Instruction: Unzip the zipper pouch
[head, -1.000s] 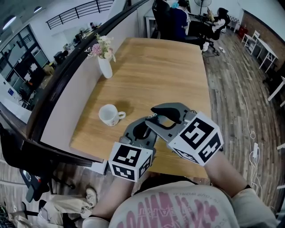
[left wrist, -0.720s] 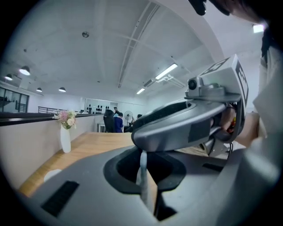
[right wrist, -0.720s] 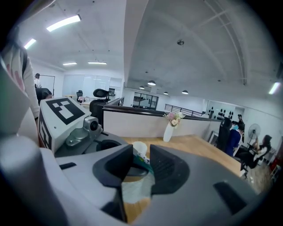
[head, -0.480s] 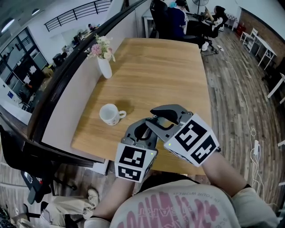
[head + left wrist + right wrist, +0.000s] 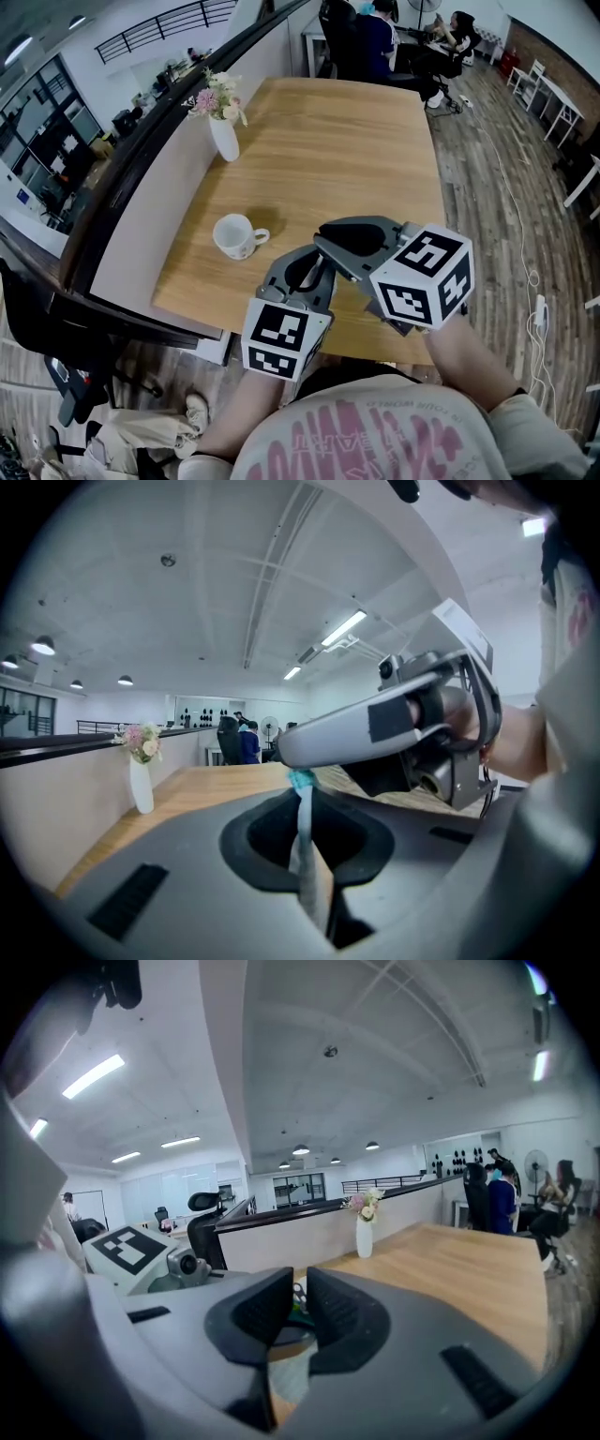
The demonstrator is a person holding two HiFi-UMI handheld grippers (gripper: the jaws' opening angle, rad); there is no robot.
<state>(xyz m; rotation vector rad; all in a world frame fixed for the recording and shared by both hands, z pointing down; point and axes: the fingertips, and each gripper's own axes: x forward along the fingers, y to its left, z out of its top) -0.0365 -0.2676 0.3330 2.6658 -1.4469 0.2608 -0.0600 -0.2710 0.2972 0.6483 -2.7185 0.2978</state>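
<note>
Left claw (image 5: 300, 794): pressed together on the pale edge of the zipper pouch (image 5: 305, 855). The pouch runs between the pads as a thin upright strip, its teal end (image 5: 300, 780) at the far tip.

Right claw (image 5: 299, 1283): comes in from the right, tip meeting that teal end. Its jaws have just been closing and now pinch the zipper pull (image 5: 300, 1297) in a narrow gap.

Pouch sits above the near edge of the desk (image 5: 347, 150). In the head view it is hidden under both claws.
</note>
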